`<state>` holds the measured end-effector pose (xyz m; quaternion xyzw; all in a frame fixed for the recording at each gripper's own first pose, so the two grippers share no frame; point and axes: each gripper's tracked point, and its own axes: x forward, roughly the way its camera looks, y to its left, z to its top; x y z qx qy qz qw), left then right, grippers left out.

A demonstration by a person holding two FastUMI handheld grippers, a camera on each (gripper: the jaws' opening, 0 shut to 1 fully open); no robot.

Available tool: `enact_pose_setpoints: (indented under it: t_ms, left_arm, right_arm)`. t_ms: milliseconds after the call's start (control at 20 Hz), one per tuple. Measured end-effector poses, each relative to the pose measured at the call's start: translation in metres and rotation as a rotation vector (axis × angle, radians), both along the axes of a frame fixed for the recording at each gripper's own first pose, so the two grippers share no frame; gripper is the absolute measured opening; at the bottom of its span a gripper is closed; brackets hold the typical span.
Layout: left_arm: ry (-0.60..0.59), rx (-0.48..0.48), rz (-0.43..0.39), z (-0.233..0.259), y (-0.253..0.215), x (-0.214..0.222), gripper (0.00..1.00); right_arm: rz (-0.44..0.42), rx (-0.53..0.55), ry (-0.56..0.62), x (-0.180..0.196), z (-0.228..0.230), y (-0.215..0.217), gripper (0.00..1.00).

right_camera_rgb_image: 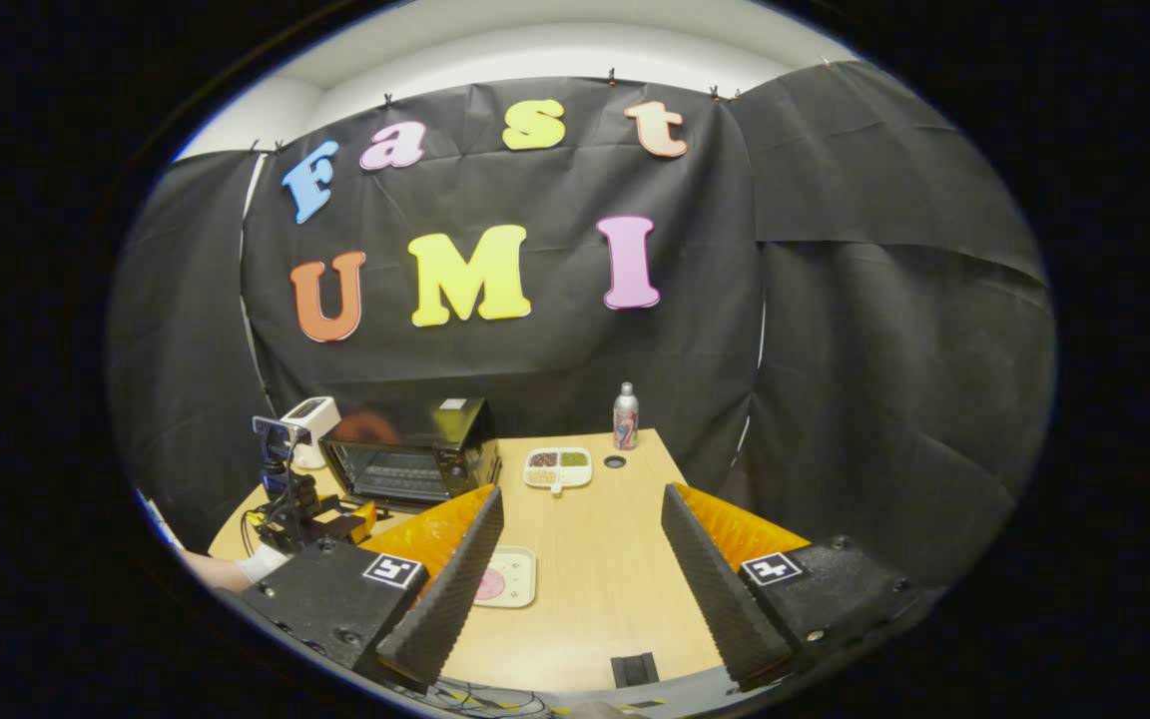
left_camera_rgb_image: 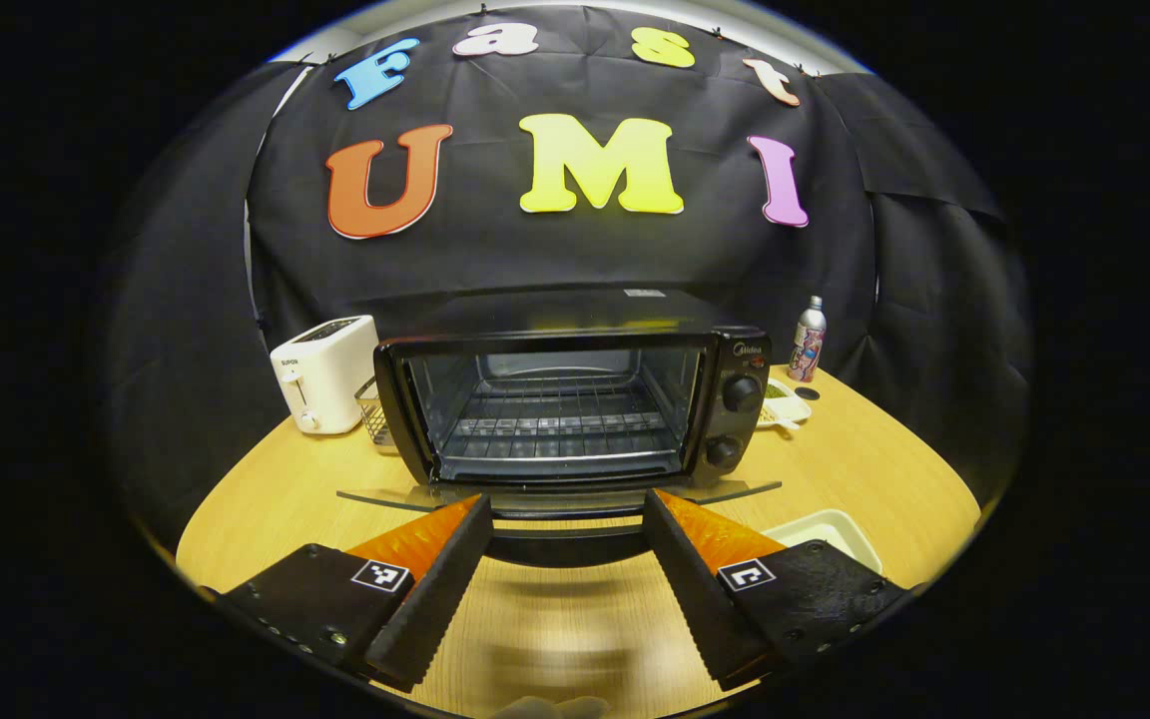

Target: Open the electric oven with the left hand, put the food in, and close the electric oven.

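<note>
Left gripper view: left gripper (left_camera_rgb_image: 567,519) fingers spread apart, nothing held, just in front of electric oven (left_camera_rgb_image: 575,399) w/ door (left_camera_rgb_image: 555,496) dropped flat open, wire rack (left_camera_rgb_image: 560,424) bare inside; toaster (left_camera_rgb_image: 325,372) beside oven toward worktop's (left_camera_rgb_image: 864,469) left edge, bottle (left_camera_rgb_image: 808,340) near back edge. Right gripper view: right gripper (right_camera_rgb_image: 582,509) also spread wide, empty, over worktop's near edge; food tray (right_camera_rgb_image: 507,576) w/ pink item lying near front edge, well apart from oven; divided dish (right_camera_rgb_image: 557,466) toward back.
</note>
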<state>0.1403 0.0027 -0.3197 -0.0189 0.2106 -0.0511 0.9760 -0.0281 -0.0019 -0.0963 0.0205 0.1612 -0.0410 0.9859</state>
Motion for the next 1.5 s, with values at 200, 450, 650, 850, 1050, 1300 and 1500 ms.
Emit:
enact_pose_setpoints:
  t_ms: [200,450,650,850,1050,1300,1500]
  left_arm:
    - [0.033,0.0,-0.001,-0.016,-0.001,-0.012,0.96]
    - [0.068,0.002,-0.004,-0.033,-0.004,-0.023,0.96]
    - [0.12,0.006,-0.007,-0.059,-0.009,-0.031,0.96]
    - [0.203,-0.023,0.004,-0.088,-0.013,-0.036,0.96]
    - [0.211,-0.01,-0.002,-0.088,-0.014,-0.036,0.96]
    - [0.163,-0.013,0.018,-0.059,-0.011,-0.045,0.97]
    - [0.064,-0.029,0.001,0.0,-0.008,-0.066,0.97]
  right_arm:
    - [-0.004,-0.011,0.015,-0.003,-0.004,0.002,0.97]
    - [-0.013,-0.012,0.038,-0.009,-0.011,0.002,0.96]
    - [-0.021,-0.012,0.062,-0.017,-0.018,0.0,0.97]
    - [-0.036,-0.024,0.076,-0.021,-0.021,-0.006,0.96]
    - [-0.032,-0.034,0.078,-0.023,-0.023,-0.008,0.97]
    - [-0.022,0.004,0.097,-0.015,-0.044,-0.013,0.97]
    - [0.021,0.052,0.151,0.009,-0.077,-0.01,0.96]
